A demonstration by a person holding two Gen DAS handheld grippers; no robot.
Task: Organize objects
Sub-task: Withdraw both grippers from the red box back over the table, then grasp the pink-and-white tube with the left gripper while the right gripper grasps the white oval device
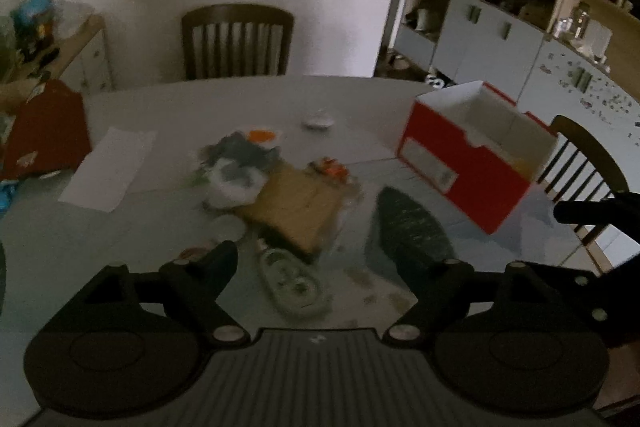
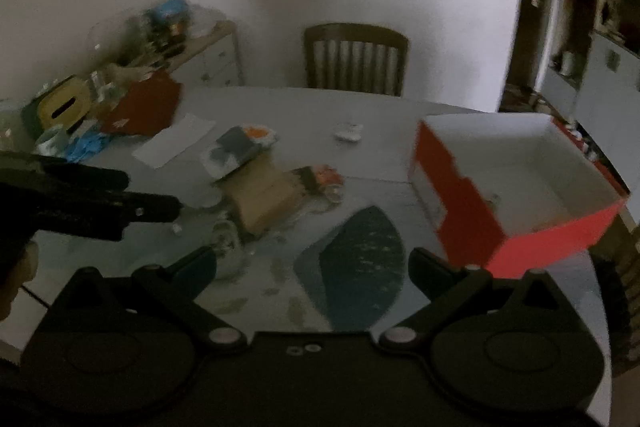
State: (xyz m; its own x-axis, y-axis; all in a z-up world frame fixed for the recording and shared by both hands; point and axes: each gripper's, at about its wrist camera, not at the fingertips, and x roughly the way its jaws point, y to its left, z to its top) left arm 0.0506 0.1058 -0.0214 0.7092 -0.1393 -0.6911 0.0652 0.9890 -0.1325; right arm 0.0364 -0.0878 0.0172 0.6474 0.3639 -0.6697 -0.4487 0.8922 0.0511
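Left wrist view: left gripper point(image 1: 316, 259) spread wide, empty, above table point(image 1: 160, 107); one red box point(image 1: 472, 163) at right edge, one clutter pile point(image 1: 276, 187) mid-table, far side bare

Right wrist view: right gripper point(image 2: 312, 263) likewise agape, empty; dark mat point(image 2: 356, 263) beneath; box interior white, one chair point(image 2: 356, 59) beyond

Both wrist cams above table point(image 1: 168, 107), facing chair point(image 2: 356, 59), prob. side-by-side

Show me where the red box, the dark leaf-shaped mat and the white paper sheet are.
red box point(image 2: 468, 223): right wrist view, on its red front wall.
dark leaf-shaped mat point(image 2: 360, 263): right wrist view, on the middle of its surface.
white paper sheet point(image 1: 108, 165): left wrist view, on its centre.
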